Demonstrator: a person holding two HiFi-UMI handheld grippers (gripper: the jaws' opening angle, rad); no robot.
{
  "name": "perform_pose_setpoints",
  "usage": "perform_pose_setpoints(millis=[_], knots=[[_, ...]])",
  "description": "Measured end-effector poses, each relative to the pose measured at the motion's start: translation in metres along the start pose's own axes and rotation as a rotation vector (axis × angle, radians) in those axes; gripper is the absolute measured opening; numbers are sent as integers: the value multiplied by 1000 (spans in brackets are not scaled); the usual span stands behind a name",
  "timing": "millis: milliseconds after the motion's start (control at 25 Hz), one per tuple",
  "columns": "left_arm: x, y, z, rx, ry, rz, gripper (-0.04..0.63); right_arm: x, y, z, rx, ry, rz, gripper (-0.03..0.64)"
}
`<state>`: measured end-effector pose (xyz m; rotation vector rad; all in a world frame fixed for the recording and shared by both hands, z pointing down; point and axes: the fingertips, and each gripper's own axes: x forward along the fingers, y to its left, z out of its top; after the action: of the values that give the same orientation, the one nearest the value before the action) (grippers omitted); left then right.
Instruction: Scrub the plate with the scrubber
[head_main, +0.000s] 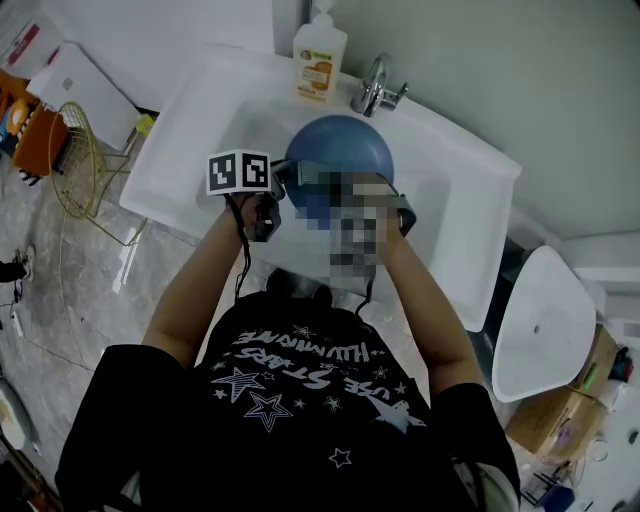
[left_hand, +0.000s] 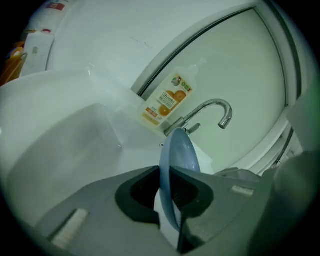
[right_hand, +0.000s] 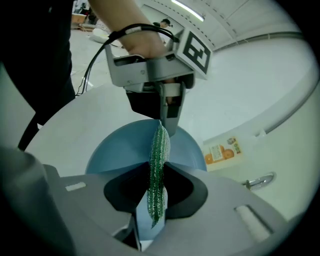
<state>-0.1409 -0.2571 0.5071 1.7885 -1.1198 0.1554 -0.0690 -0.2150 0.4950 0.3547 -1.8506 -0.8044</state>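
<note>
Head view showed the blue plate (head_main: 340, 150) held over the white sink (head_main: 190, 150), between the two grippers, with a bottle (head_main: 320, 55) and a tap (head_main: 378, 88) on the ledge behind it. The left gripper (left_hand: 170, 200) had its jaws closed tight on the plate's rim, and in the left gripper view the plate stood edge-on and upright between them. The right gripper (right_hand: 157, 197) had its jaws clamped on the green scrubber (right_hand: 159, 165), which stood thin and upright, its top reaching across the plate's face just below the left gripper's jaws. Whether the scrubber touched the plate could not be told
</note>
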Motion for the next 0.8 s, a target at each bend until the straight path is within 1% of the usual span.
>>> perform_pose_setpoints(millis=[200, 440, 600, 680, 800], knots=[[-6, 11, 9, -38, -24, 10, 44, -6, 22, 6, -156, -57, 53, 112], [-12, 19, 19, -77, -67, 16, 44, -18, 43, -5, -247, -79, 121, 112], [-12, 23, 21, -93, -82, 21, 44, -22, 47, -14, -248, -80, 143, 112], [-12, 23, 20, -85, -83, 27, 43, -26, 40, -12, -219, -97, 124, 112], [-12, 21, 16, -73, -79, 25, 40, -31, 19, -8, -140, -127, 66, 112]])
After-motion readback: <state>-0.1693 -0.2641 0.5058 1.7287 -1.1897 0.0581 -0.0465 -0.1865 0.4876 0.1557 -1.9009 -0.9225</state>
